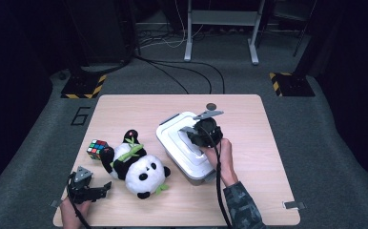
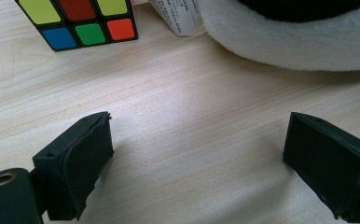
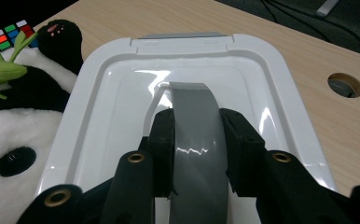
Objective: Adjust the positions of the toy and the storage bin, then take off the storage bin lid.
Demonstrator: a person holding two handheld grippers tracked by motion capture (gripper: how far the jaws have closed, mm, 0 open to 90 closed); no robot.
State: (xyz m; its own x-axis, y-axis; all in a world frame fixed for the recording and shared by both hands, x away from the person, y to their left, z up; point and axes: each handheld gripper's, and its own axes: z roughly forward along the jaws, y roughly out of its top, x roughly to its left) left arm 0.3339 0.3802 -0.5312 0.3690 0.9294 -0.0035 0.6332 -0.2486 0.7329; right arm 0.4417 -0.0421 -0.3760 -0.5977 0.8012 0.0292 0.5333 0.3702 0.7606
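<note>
On the desk, right of middle: we see a white lidded box [image 1: 184, 143] with its lid on, so we cannot tell what is inside.
Lid handle: a grey arched handle [image 3: 197, 135] runs along the middle of the lid's sunken panel.
Right tool: our right tool [image 1: 202, 135] sits on top of the lid, and its two black jaws are pressed against either side of the grey handle, pinching it.
Left tool: our left tool [image 1: 87, 187] rests low at the near left corner of the desk [image 1: 249, 114], jaws spread wide with bare wood between them.
Panda: a plush panda [image 1: 137, 167] lies on its back just left of the box, its side close against the box's long wall; a green sprig [image 3: 3, 70] lies on its chest.
Cube: a colour puzzle cube [image 1: 97, 149] stands just beside the panda's upper paw, ahead of the left tool.
Edges: the box lies askew, its near corner short of the desk's front edge.
Open room: we have bare wood right of the box and behind it, up to a round cable hole [image 1: 211, 106] near the far edge.
</note>
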